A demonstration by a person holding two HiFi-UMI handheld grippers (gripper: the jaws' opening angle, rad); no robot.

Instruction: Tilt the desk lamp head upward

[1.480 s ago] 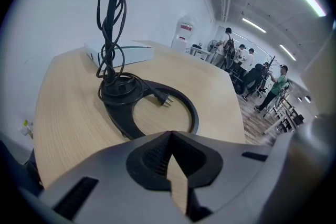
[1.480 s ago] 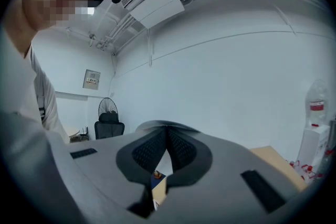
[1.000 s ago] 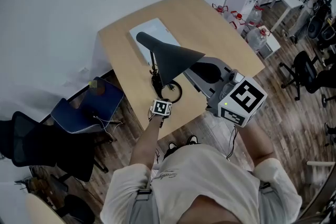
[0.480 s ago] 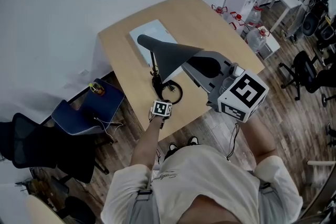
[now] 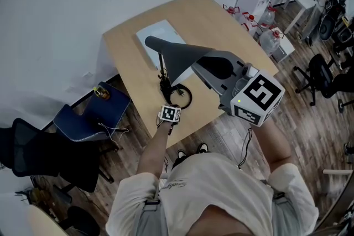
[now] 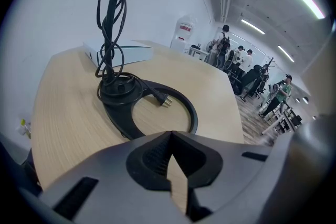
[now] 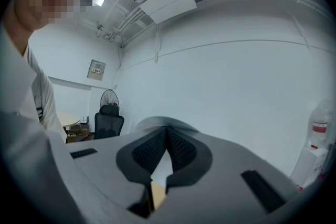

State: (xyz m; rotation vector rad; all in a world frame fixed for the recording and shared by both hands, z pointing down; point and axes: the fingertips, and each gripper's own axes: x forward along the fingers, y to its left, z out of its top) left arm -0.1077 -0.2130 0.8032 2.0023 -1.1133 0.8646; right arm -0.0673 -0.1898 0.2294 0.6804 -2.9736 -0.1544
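Lamp head [image 5: 180, 61], a black cone, is sitting on its thin stem above the desk [image 5: 221, 25], with its wide rim facing the person's right. Right gripper [image 5: 209, 63] is reaching in at that rim from the lamp's right. Its jaws are pressing together with nothing between them, and in the right gripper view a pale curved edge [image 7: 149, 122] is showing just past the tips. Whether tips and rim are touching is unclear. Left gripper [image 5: 171, 110] is being held low on the near side of the lamp, just in front of the ring base [image 6: 191, 113], its jaws likewise closed and empty. Cord [image 6: 107, 34] is winding up the stem, and its plug [image 6: 161, 99] is lying inside the ring. White box [image 5: 160, 36] is lying behind the lamp.
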